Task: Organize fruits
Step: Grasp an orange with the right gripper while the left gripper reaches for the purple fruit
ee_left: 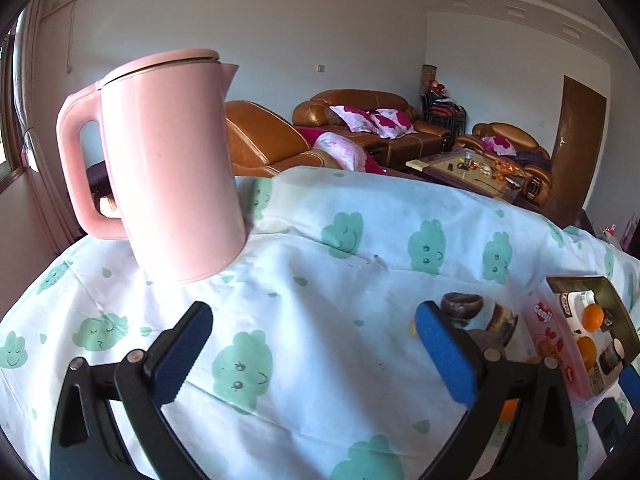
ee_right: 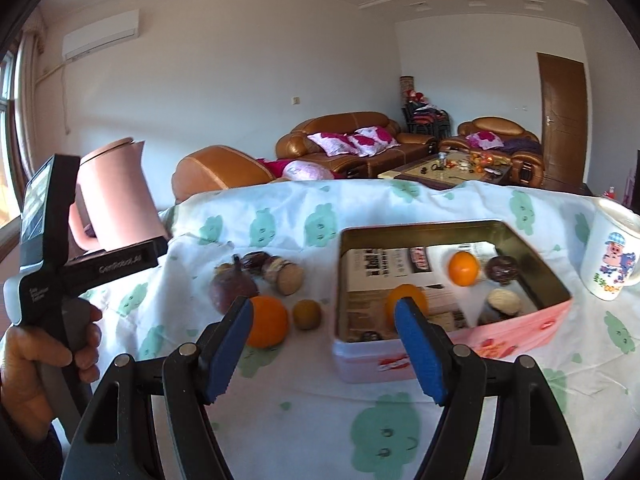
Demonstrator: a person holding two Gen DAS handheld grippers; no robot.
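A pink tin box sits on the cloth-covered table and holds two oranges, a dark fruit and a pale one. Left of it lie a loose orange, a small brown fruit, a purple fruit and several brown pieces. My right gripper is open and empty, in front of the box's left wall. My left gripper is open and empty over bare cloth. The box shows at the right of the left wrist view.
A pink kettle stands at the table's far left, close to my left gripper; it also shows in the right wrist view. A white cartoon mug stands right of the box. Sofas and a coffee table lie beyond the table.
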